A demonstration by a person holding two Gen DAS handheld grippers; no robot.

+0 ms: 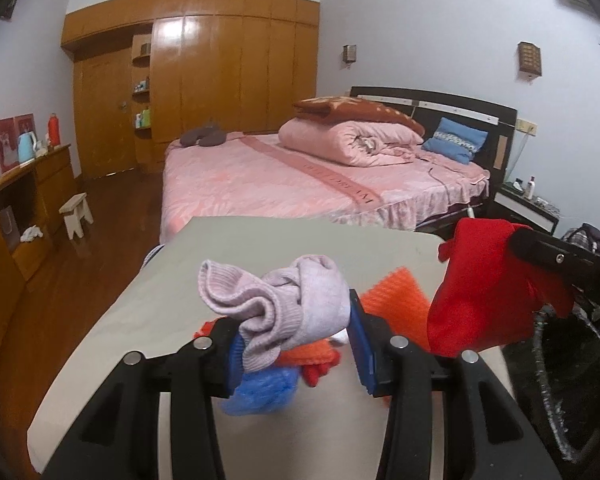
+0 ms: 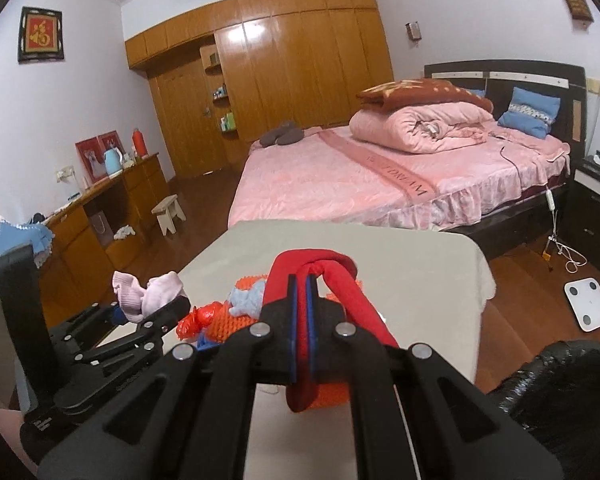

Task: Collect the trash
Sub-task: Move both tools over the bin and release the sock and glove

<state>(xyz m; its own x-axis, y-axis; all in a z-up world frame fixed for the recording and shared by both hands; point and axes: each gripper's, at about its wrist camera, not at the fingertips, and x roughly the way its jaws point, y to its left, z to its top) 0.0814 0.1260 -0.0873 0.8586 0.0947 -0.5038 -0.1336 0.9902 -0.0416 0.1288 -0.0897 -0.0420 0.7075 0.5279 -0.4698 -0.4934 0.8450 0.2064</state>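
Note:
My left gripper (image 1: 296, 346) holds a pale pink sock (image 1: 284, 304) above the grey table (image 1: 160, 312); the jaws stand wide, with the sock resting against the left blue pad. It also shows in the right wrist view (image 2: 148, 290). My right gripper (image 2: 302, 308) is shut on a red cloth (image 2: 340, 284), lifted above the table; the cloth also shows in the left wrist view (image 1: 488, 288). Under both lie an orange spiky mat (image 1: 396, 300), a blue net piece (image 1: 260, 394) and small red scraps (image 2: 198, 318).
A black trash bag (image 2: 560, 392) opens at the lower right of the table. A pink bed (image 2: 360, 176) stands behind the table, a wooden dresser (image 2: 112, 208) and small stool (image 2: 170, 212) to the left, a white scale (image 2: 588, 304) on the floor right.

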